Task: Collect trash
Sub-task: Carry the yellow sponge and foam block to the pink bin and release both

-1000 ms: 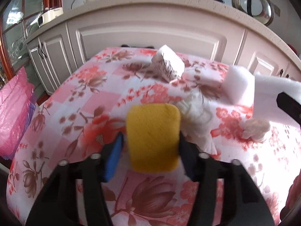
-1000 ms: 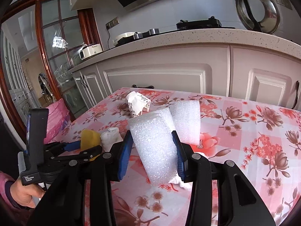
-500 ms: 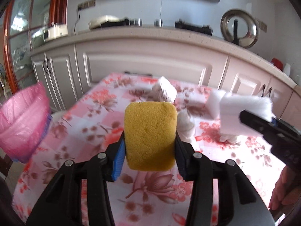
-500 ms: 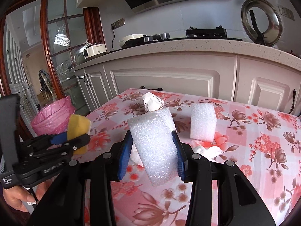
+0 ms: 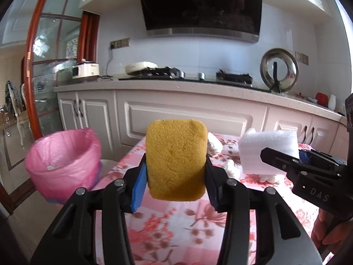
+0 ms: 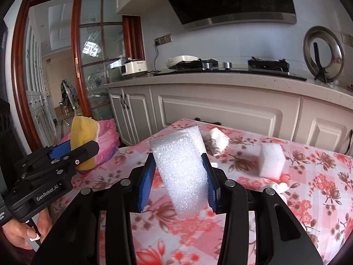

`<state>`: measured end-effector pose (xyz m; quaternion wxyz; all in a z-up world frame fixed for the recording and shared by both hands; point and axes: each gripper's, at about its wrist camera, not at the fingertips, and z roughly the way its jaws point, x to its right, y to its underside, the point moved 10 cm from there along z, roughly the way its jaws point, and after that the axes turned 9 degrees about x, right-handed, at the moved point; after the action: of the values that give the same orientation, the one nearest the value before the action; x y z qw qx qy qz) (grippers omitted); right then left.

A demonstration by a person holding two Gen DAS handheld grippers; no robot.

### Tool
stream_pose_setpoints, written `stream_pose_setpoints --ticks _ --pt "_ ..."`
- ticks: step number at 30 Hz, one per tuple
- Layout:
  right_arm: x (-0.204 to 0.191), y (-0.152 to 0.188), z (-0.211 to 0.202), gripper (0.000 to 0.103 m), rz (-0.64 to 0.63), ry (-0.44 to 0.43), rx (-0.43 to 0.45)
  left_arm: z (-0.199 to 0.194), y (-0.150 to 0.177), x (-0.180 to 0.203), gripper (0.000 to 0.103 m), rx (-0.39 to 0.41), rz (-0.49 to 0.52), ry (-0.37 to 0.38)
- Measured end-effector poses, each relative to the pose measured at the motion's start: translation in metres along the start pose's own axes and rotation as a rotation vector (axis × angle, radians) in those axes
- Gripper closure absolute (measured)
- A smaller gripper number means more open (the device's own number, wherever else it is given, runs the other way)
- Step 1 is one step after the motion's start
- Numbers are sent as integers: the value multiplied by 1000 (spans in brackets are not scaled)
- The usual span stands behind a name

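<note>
My left gripper (image 5: 175,172) is shut on a yellow sponge (image 5: 176,161) and holds it raised above the table's left side. A pink-lined trash bin (image 5: 64,161) stands on the floor to its left, open at the top. My right gripper (image 6: 179,176) is shut on a white foam block (image 6: 181,172), also raised above the table. The right gripper with its foam block shows in the left wrist view (image 5: 268,152). The left gripper with the sponge shows in the right wrist view (image 6: 82,141), in front of the bin (image 6: 108,137).
On the floral tablecloth (image 6: 308,198) lie a second white foam block (image 6: 271,163), a crumpled white carton (image 6: 217,141) and some white tissue (image 6: 276,186). White kitchen cabinets (image 5: 187,114) run behind the table. A glass door with a red-brown frame (image 6: 19,84) is at left.
Both grippers have risen and swung left with their loads. The pink bin has come further into the left wrist view, closer to the sponge.
</note>
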<state>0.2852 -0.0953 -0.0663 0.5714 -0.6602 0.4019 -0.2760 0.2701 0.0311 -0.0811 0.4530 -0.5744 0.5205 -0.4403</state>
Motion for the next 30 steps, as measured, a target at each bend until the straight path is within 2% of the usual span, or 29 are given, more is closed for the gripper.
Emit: stream_pose_setpoints --ticks 8,16,24,30 --pt "-53 -15 -3 62 -50 -58 29 -32 -10 -50 57 49 -34 -69" --pt "-104 -26 15 62 -103 -129 25 -58 -16 -105 57 99 -35 -155" --pt "-163 -31 53 62 -140 -237 -1 -63 -11 -172 57 86 -84 -235" --pt "-202 -27 91 62 -159 -307 -35 -53 -10 -211 57 57 -79 -246"
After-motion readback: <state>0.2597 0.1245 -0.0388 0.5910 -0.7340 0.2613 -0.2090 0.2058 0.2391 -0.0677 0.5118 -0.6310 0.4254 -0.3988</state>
